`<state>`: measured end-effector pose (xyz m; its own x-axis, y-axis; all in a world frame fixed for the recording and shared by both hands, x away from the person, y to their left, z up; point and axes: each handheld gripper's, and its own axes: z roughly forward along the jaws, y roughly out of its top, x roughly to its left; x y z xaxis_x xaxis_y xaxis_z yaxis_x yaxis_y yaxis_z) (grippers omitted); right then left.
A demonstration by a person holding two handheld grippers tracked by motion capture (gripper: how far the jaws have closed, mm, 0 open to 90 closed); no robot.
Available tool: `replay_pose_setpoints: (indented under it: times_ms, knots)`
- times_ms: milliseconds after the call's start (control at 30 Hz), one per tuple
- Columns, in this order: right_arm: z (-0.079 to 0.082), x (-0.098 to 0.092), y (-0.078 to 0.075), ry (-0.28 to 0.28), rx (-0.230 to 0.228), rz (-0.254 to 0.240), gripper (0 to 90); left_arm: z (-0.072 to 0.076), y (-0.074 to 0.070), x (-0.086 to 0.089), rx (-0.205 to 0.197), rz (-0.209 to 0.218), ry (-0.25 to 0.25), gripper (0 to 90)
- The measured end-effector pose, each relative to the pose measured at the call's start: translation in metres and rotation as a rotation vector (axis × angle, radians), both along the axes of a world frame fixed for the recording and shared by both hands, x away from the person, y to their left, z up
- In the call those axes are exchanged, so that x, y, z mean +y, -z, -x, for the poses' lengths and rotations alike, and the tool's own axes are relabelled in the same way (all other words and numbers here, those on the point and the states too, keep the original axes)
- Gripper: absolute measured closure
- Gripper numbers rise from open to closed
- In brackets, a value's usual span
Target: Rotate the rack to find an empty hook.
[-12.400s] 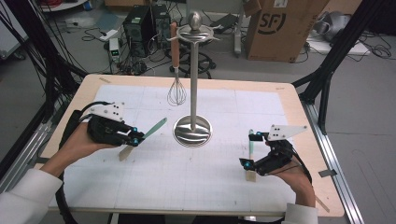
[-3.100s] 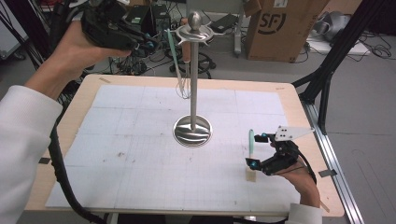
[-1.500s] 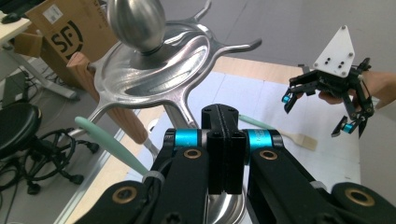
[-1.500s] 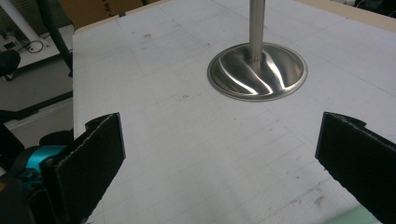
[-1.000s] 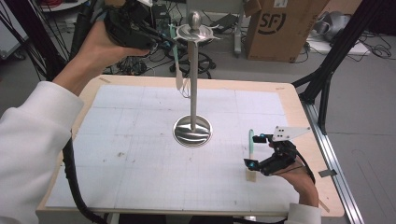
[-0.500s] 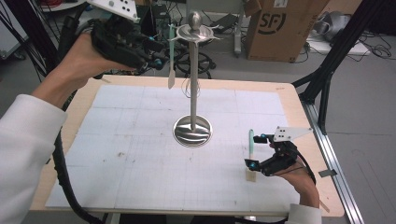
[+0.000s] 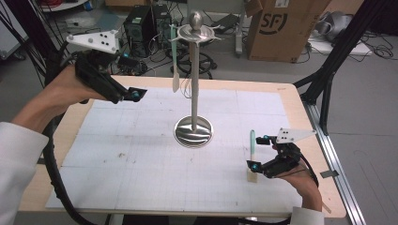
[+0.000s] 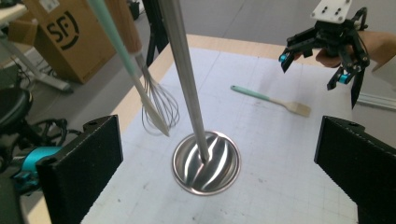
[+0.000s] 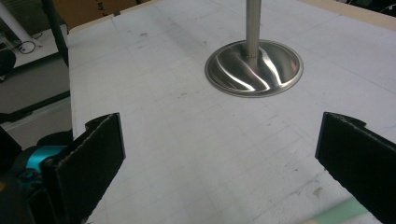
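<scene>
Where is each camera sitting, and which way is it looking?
High view: sits above the person's side, looks forward and down on the table; both forearms, the left gripper and the right gripper show.
Left gripper view: rides the left gripper, looks along its open jaws at the stand, whisk and hanging spatula.
Right gripper view: rides the right gripper, looks low across the table along its open jaws.
Shared: all three see the stand; the high and left gripper views also see the spatula on the table.
</scene>
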<state>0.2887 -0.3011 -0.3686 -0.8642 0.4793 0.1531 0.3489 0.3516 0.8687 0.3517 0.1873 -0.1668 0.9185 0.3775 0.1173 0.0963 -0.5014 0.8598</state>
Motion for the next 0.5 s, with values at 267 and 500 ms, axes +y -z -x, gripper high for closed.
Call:
replay_pose_setpoints:
  times_ms: [267,500]
  knots:
    - [0.000,0.000,-0.001,0.001,-0.001,-0.005,0.2,0.008,0.045,0.017,0.007,0.037,-0.025,1.6]
    - [-0.002,0.000,0.000,0.003,-0.001,-0.008,0.2,0.014,0.072,0.023,0.010,0.052,-0.030,1.6]
